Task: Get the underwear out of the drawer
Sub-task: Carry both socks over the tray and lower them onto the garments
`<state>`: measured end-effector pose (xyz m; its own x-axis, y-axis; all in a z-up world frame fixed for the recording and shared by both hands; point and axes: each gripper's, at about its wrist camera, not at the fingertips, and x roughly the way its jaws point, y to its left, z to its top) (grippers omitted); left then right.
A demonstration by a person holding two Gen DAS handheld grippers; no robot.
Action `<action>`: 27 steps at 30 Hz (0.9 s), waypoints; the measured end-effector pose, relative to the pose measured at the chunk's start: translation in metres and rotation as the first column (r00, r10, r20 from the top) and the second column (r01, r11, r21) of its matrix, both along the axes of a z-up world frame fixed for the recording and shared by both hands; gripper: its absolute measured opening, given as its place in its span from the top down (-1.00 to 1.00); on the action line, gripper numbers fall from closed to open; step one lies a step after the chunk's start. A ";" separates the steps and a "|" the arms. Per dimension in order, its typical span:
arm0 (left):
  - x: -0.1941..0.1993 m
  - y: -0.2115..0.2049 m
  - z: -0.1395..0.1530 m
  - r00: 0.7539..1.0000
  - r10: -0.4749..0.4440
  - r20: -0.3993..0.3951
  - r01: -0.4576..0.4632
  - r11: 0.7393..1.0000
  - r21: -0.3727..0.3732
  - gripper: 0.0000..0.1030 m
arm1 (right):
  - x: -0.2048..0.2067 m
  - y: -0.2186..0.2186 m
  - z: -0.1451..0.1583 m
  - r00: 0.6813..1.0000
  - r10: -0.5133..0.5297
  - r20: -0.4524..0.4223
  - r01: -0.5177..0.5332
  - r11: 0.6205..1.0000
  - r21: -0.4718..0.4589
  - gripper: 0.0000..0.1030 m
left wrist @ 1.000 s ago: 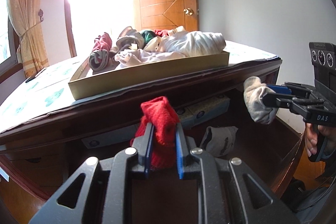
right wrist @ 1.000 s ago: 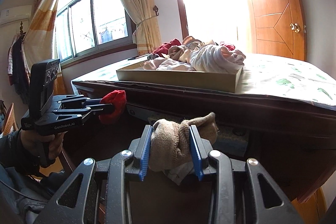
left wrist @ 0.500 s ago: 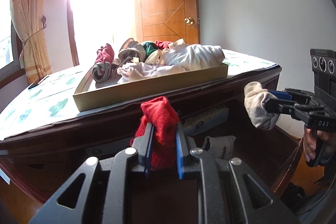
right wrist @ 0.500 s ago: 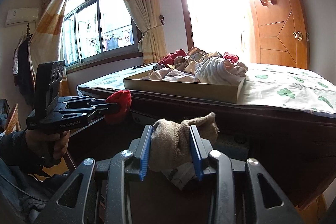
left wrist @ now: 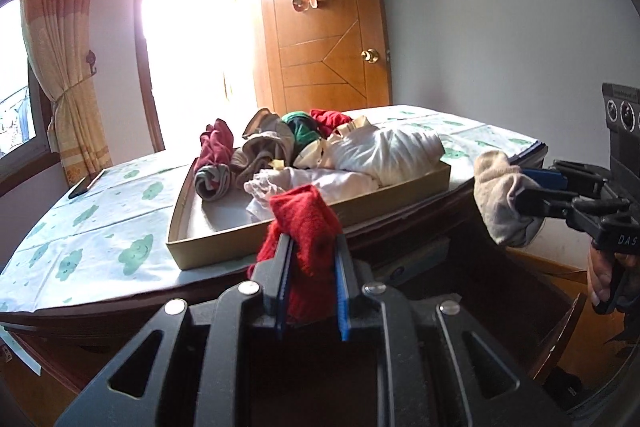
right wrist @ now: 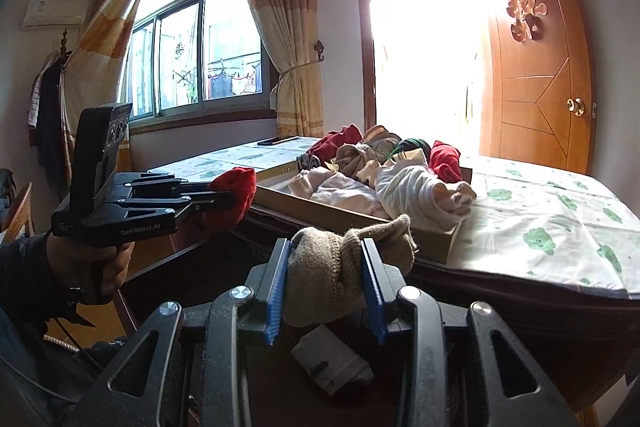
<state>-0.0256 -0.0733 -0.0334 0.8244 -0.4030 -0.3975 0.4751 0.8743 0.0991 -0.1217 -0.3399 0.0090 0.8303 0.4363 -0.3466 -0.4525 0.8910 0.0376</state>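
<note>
My left gripper (left wrist: pixel 310 247) is shut on a rolled red garment (left wrist: pixel 306 223) and holds it above the open dark drawer (left wrist: pixel 500 279), just in front of the table edge. It also shows in the right wrist view (right wrist: pixel 234 193). My right gripper (right wrist: pixel 326 259) is shut on a rolled beige garment (right wrist: pixel 344 255), raised over the drawer; it shows at the right of the left wrist view (left wrist: pixel 500 195). A white-grey piece (right wrist: pixel 332 361) lies below in the drawer.
A shallow cardboard tray (left wrist: pixel 304 227) on the table (left wrist: pixel 100 235) holds several rolled garments (left wrist: pixel 360 151). A phone (left wrist: pixel 86 183) lies at the table's far left. Wooden door (left wrist: pixel 328 39), bright doorway and curtained window stand behind.
Both grippers have risen with their garments, from drawer level to above the table's edge, so the tray's inside now shows.
</note>
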 end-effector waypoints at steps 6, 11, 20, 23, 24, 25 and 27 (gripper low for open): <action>0.008 0.004 0.016 1.000 0.016 0.020 -0.016 1.000 -0.001 0.68 | 0.012 0.011 0.018 0.999 0.023 0.030 -0.022 0.999 -0.027 0.28; 0.014 0.005 0.024 0.999 0.024 0.030 -0.024 1.000 -0.003 0.68 | 0.019 0.018 0.026 0.999 0.036 0.041 -0.035 0.999 -0.038 0.28; 0.032 0.005 0.036 0.999 0.030 0.032 -0.030 1.000 0.000 0.68 | 0.037 0.024 0.037 0.998 0.046 0.038 -0.045 0.999 -0.027 0.28; 0.042 0.009 0.040 0.999 0.037 0.013 -0.037 0.999 -0.009 0.68 | 0.046 0.026 0.043 0.998 0.044 0.035 -0.044 0.999 -0.022 0.28; 0.046 0.011 0.041 0.999 0.040 0.005 -0.040 0.999 -0.012 0.68 | 0.050 0.027 0.046 0.998 0.044 0.033 -0.043 0.999 -0.019 0.28; 0.050 0.012 0.042 0.999 0.044 -0.001 -0.044 0.999 -0.015 0.68 | 0.054 0.028 0.049 0.999 0.042 0.032 -0.042 0.999 -0.016 0.28; 0.060 0.017 0.043 0.998 0.055 -0.019 -0.056 0.998 -0.024 0.68 | 0.061 0.028 0.053 0.999 0.041 0.028 -0.041 0.999 -0.008 0.28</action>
